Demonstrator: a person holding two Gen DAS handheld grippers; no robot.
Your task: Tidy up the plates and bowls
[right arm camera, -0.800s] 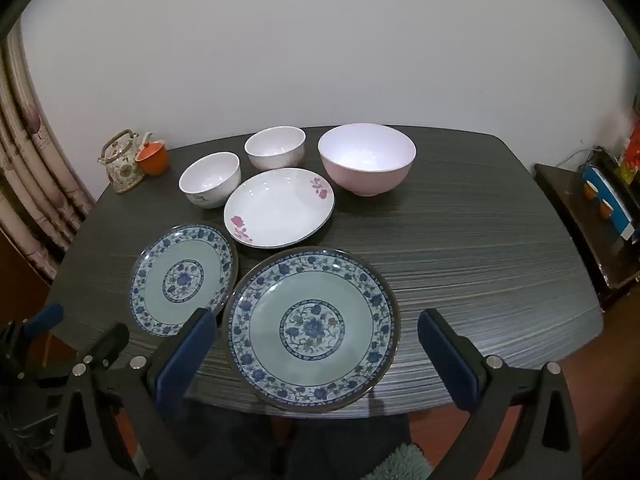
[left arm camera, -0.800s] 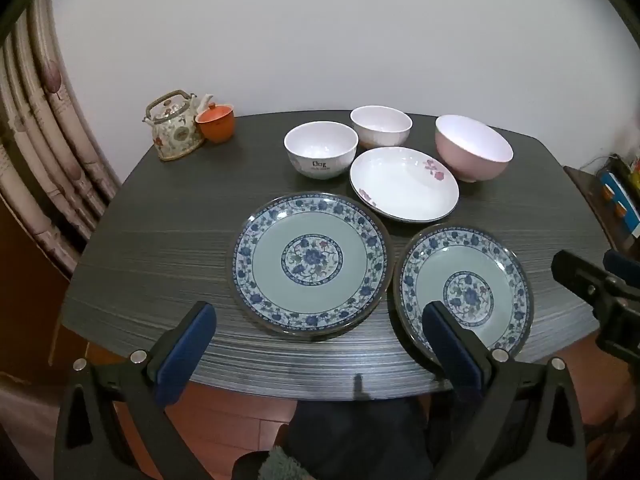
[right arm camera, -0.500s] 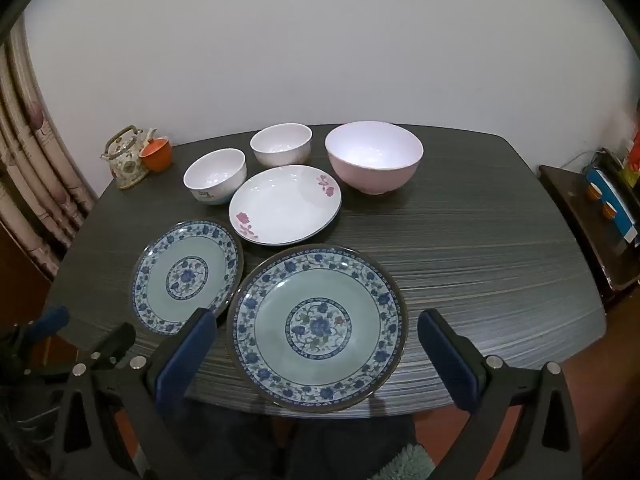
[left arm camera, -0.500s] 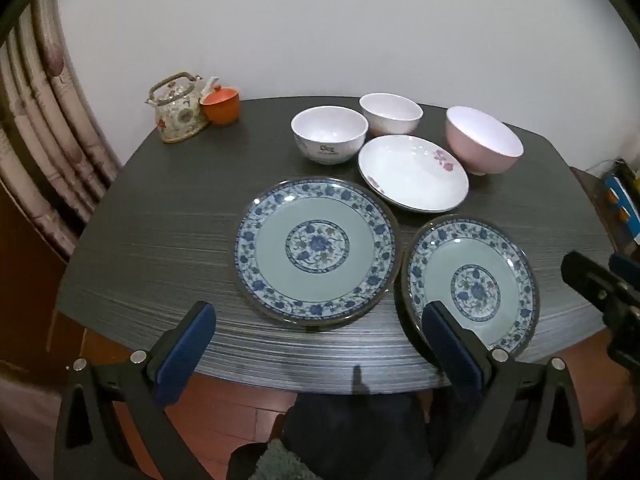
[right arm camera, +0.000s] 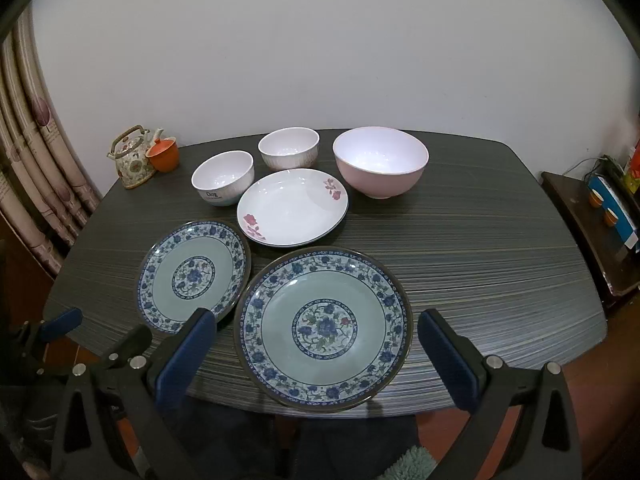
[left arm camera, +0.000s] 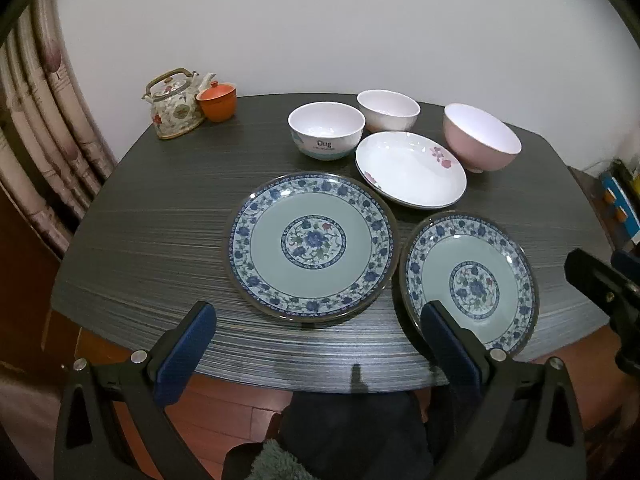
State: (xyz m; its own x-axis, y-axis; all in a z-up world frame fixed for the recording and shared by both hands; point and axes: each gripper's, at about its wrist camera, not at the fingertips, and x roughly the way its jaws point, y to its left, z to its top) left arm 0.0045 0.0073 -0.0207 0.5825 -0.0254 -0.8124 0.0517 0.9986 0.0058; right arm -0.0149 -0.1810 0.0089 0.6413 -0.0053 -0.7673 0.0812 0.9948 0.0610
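Two blue-patterned plates lie near the table's front edge: one on the left [left arm camera: 312, 244] [right arm camera: 194, 276], one on the right [left arm camera: 470, 284] [right arm camera: 324, 326]. Behind them sit a white flowered dish [left arm camera: 410, 170] [right arm camera: 292, 208], a white bowl with lettering [left arm camera: 326, 130] [right arm camera: 223, 178], a second white bowl [left arm camera: 388, 110] [right arm camera: 289, 154] and a pink bowl [left arm camera: 480, 144] [right arm camera: 380, 162]. My left gripper [left arm camera: 318, 344] is open and empty at the front edge before the left plate. My right gripper [right arm camera: 318, 344] is open and empty, just before the right plate.
A floral teapot [left arm camera: 174, 106] [right arm camera: 132, 160] and an orange lidded cup [left arm camera: 218, 100] [right arm camera: 163, 154] stand at the dark table's [right arm camera: 480, 260] back left corner. A curtain [left arm camera: 36, 140] hangs at the left. A low shelf [right arm camera: 592, 220] stands to the right.
Both grippers have drawn slightly back and tilted, so the dishes sit a little lower in both views. Nothing on the table has moved.
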